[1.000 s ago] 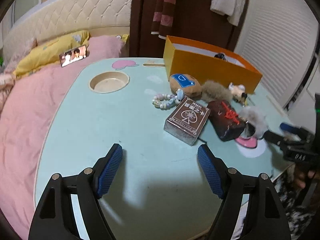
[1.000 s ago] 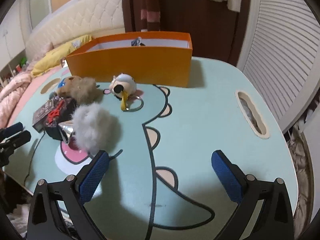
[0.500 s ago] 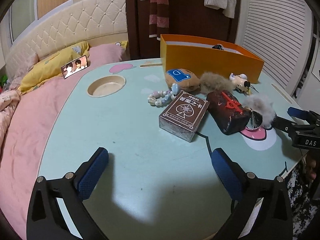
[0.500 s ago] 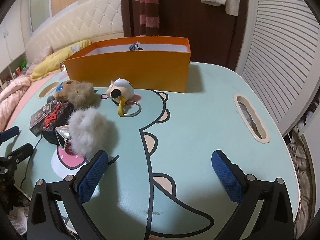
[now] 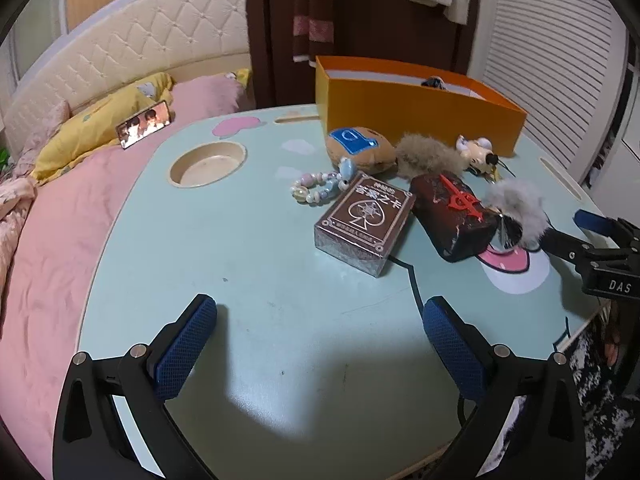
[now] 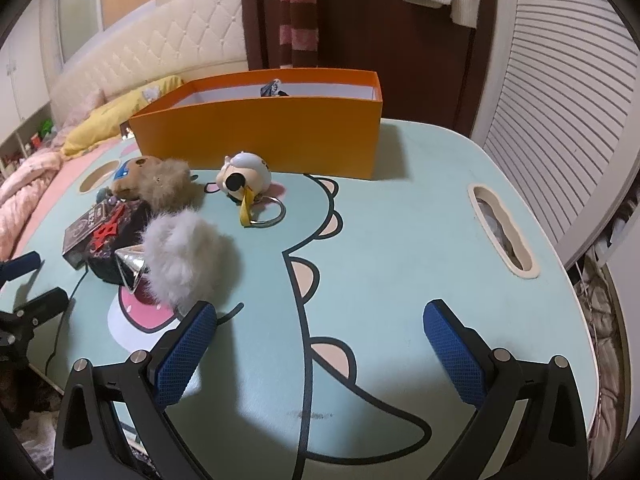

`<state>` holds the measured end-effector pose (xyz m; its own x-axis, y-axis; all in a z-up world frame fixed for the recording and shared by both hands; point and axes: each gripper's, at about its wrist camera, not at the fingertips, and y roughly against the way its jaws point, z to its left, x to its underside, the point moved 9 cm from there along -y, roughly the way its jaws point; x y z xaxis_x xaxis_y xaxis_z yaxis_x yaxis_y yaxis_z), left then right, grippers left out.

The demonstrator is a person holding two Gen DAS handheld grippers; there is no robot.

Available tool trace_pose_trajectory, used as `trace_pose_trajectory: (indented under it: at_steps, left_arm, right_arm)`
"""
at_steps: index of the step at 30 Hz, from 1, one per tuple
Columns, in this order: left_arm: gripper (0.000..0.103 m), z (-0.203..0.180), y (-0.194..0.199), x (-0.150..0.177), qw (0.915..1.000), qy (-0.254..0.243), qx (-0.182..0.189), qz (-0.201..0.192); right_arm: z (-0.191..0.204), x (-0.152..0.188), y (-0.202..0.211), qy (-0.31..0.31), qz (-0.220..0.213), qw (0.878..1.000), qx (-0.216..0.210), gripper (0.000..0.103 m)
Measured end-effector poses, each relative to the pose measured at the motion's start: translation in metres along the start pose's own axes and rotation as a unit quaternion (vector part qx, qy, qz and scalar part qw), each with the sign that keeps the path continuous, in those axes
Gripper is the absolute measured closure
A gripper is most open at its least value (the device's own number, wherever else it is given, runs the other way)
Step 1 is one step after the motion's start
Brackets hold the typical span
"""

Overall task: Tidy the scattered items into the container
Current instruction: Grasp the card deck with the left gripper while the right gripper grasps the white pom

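An orange box [image 5: 416, 110] [image 6: 264, 142] stands at the far side of the light-green table [image 5: 248, 264], with a small dark item inside. In front of it lie a brown card box [image 5: 362, 220], a bead bracelet [image 5: 318, 188], a tan plush with a blue patch [image 5: 358, 148], a brown fur ball [image 5: 428, 156], a dark red-marked pouch [image 5: 452, 210], a grey pompom [image 6: 182, 256] and a white cow keychain [image 6: 244, 176]. My left gripper [image 5: 320, 344] hovers open over bare table, short of the card box. My right gripper [image 6: 320, 348] is open too, its left finger near the pompom.
A round cup recess [image 5: 208, 164] sits at the table's left and a slot [image 6: 502, 230] near its right edge. A pink bed [image 5: 60, 216] with a yellow pillow and a phone [image 5: 144, 124] lies to the left. Slatted doors [image 6: 560, 92] stand to the right.
My left gripper's jaws have spread wider apart, and its view has tipped up slightly to show more of the room. The right gripper has stayed where it was, open.
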<state>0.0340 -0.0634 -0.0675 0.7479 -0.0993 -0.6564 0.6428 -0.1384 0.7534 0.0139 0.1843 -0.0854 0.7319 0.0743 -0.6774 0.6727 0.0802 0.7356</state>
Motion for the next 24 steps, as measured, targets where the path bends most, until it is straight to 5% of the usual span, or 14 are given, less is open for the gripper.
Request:
trace_pose_trajectory:
  at_steps: [5, 10, 16, 22, 24]
  left_arm:
    - [0.001, -0.001, 0.011, -0.003, 0.9967, 0.043, 0.066, -0.019]
    - [0.018, -0.002, 0.009, -0.015, 0.9987, 0.009, 0.045, -0.021]
    - [0.019, -0.005, 0.001, -0.037, 0.9978, -0.001, 0.059, -0.029]
    - [0.019, -0.021, -0.011, -0.047, 0.9966, -0.03, 0.076, -0.014]
    - [0.035, -0.027, -0.015, -0.047, 0.996, -0.035, 0.082, -0.008]
  right_arm:
    - [0.006, -0.007, 0.013, -0.006, -0.022, 0.999, -0.03, 0.013]
    - [0.025, -0.026, 0.026, -0.01, -0.048, 0.996, -0.08, 0.017]
    - [0.042, -0.037, 0.009, -0.011, -0.024, 0.995, -0.1, 0.042]
    - [0.053, -0.04, 0.0, -0.003, -0.008, 0.993, -0.117, 0.043]
    - [0.056, -0.04, -0.002, 0.002, -0.004, 0.993, -0.118, 0.044]
